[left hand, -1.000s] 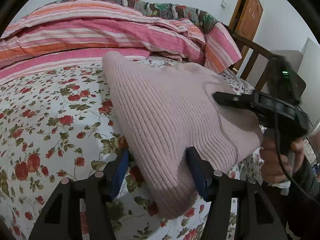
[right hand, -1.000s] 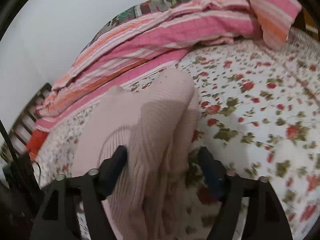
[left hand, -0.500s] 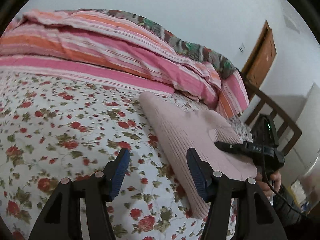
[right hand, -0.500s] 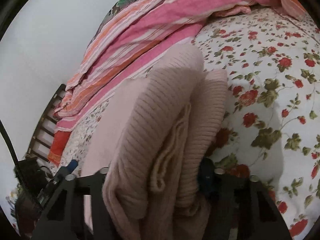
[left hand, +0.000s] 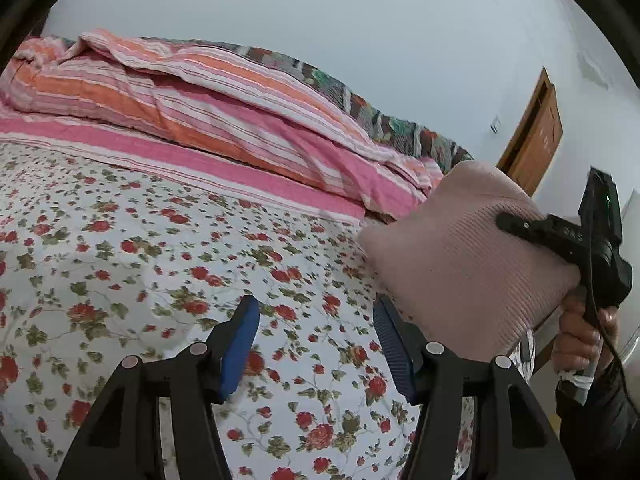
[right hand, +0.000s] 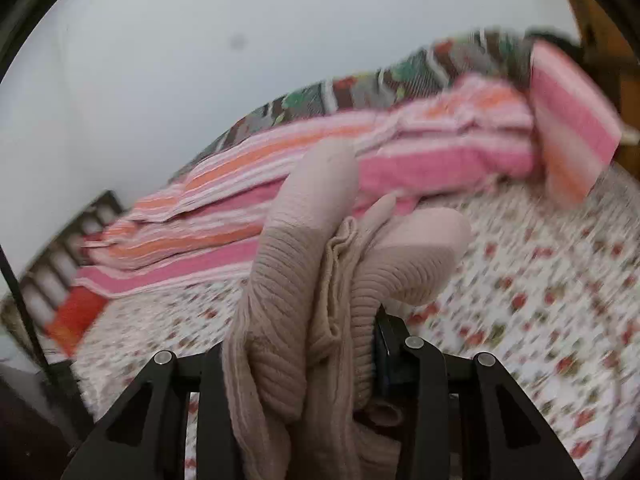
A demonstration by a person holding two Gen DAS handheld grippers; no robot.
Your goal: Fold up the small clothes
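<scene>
A folded pale pink ribbed knit garment hangs above the right side of the flowered bed sheet. My right gripper grips its bundled layers; the jaws are still closing and the pads press into the knit. From the left wrist view, one black finger of it lies across the garment, and a hand holds the handle. My left gripper stands open over the sheet, left of the garment, with nothing between its blue pads.
A pink and orange striped quilt is piled along the far side of the bed. A wooden door stands at the right. A slatted bed end shows at the left of the right wrist view.
The right gripper closed on the folded garment and raised it off the bed. The left gripper drew away from the garment to the left and rolled; it stayed open.
</scene>
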